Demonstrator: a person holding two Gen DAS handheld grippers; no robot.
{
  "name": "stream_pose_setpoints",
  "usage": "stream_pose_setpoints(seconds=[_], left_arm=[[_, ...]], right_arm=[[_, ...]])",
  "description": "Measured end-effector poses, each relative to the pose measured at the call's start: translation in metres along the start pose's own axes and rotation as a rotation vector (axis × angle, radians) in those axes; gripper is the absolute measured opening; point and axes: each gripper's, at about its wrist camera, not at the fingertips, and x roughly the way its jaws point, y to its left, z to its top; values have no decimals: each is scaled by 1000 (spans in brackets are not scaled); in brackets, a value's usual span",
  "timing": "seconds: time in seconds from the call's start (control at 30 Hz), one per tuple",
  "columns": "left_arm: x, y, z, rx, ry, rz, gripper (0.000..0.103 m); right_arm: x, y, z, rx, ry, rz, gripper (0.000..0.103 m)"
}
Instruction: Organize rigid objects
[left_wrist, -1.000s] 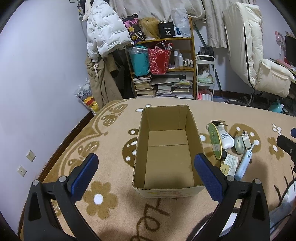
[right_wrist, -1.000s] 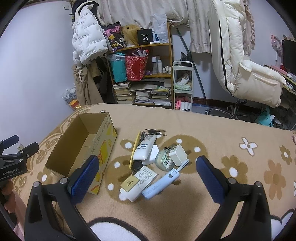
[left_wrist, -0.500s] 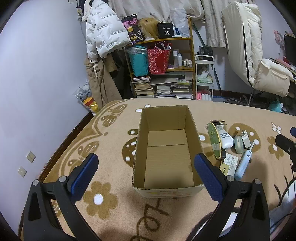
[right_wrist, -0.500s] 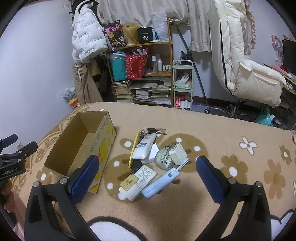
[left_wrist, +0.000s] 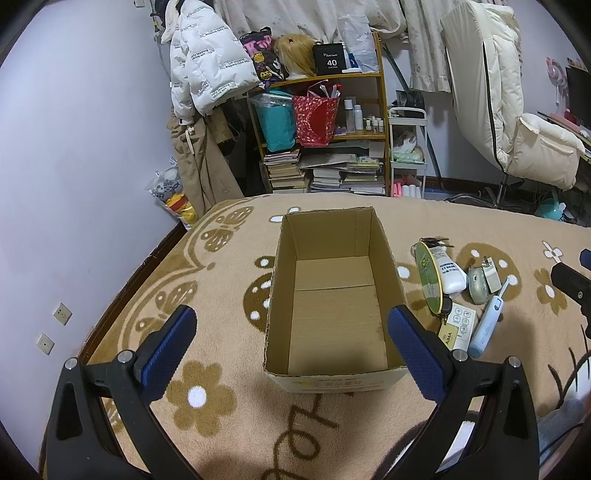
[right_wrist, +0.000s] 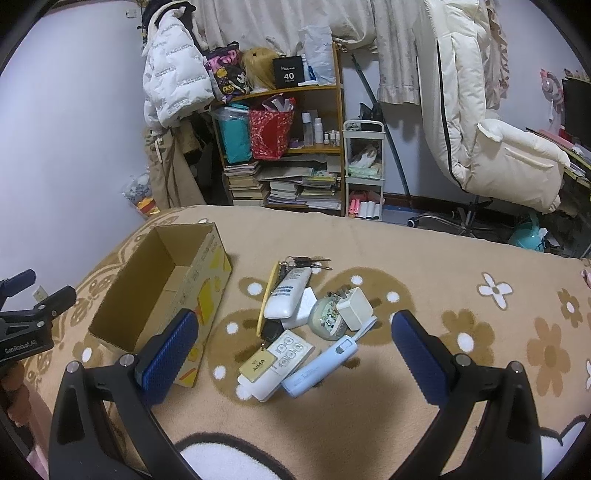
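Observation:
An open, empty cardboard box (left_wrist: 334, 295) (right_wrist: 162, 280) stands on the flowered blanket. To its right lies a pile of small rigid things: a white tube (right_wrist: 288, 293), a light blue electric toothbrush (right_wrist: 325, 363), a white remote (right_wrist: 280, 358), a white charger (right_wrist: 354, 308), keys (right_wrist: 304, 262) and a thin yellow-green piece (left_wrist: 428, 275). My left gripper (left_wrist: 291, 341) is open and empty, hovering in front of the box. My right gripper (right_wrist: 295, 345) is open and empty, above and just in front of the pile.
The blanket (right_wrist: 443, 280) covers a bed. Behind it stand a cluttered bookshelf (right_wrist: 291, 147), a hanging white jacket (right_wrist: 173, 81), a small white cart (right_wrist: 364, 173) and a cream chair (right_wrist: 491, 140). A wall runs along the left.
Both grippers have stayed open and almost still; the view has shifted only slightly.

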Motion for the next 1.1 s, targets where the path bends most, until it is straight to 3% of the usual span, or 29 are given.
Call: stream_pose_setpoints(seconds=[0.7, 1.1], left_arm=[[0, -1, 1, 2, -2, 0, 102], [-1, 0, 2, -4, -10, -46, 102]], right_arm=[[0, 2, -1, -1, -2, -4, 103], [1, 0, -3, 3, 0, -3, 103]])
